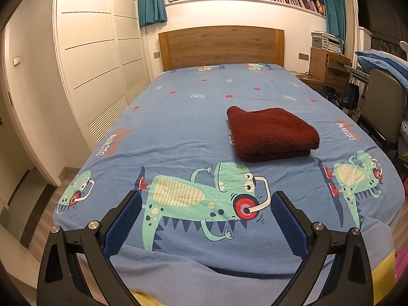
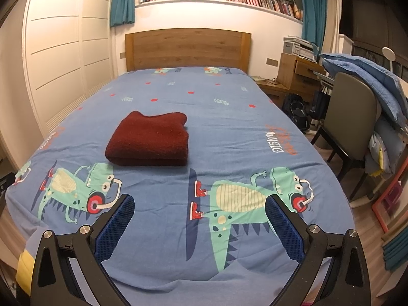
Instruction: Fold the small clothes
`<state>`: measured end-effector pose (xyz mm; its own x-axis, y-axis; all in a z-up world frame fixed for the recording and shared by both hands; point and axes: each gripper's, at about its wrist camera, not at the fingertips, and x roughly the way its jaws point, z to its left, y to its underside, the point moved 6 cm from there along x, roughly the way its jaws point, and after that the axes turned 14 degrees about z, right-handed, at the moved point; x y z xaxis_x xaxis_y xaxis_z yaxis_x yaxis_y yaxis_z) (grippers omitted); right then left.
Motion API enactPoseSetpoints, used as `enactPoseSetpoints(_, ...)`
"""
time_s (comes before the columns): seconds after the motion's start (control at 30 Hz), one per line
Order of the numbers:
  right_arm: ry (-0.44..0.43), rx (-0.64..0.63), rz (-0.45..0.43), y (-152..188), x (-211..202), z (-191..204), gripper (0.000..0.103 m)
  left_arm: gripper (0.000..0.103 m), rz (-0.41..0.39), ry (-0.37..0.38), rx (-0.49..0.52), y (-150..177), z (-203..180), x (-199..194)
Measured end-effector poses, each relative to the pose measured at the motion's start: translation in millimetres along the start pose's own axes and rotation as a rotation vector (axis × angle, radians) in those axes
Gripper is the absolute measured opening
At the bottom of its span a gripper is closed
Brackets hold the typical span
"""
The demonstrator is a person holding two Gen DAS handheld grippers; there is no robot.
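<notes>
A dark red fleece garment (image 1: 271, 134) lies folded in a neat rectangle on the blue dinosaur-print bed sheet (image 1: 178, 117). It also shows in the right wrist view (image 2: 149, 140), left of centre. My left gripper (image 1: 206, 199) is open and empty, held over the foot of the bed, well short of the garment. My right gripper (image 2: 200, 202) is open and empty too, over the foot of the bed, with the garment ahead and to its left.
A wooden headboard (image 1: 220, 46) stands at the far end. White wardrobe doors (image 1: 89, 58) run along the left. A chair (image 2: 349, 125) draped with a blue quilt (image 2: 369, 76) and a wooden desk (image 2: 295, 74) stand on the right.
</notes>
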<state>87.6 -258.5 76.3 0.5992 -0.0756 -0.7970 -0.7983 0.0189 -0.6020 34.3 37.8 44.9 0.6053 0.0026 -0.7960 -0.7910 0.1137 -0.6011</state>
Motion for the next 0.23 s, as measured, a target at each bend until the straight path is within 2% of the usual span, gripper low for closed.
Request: enactPoseSetpoints(0.23, 0.002, 0.006, 0.002, 2.7, -2.1, -0.7, 0.103, 0.100, 0.002, -0.001, -0.002, 1.2, 0.2, -1.0)
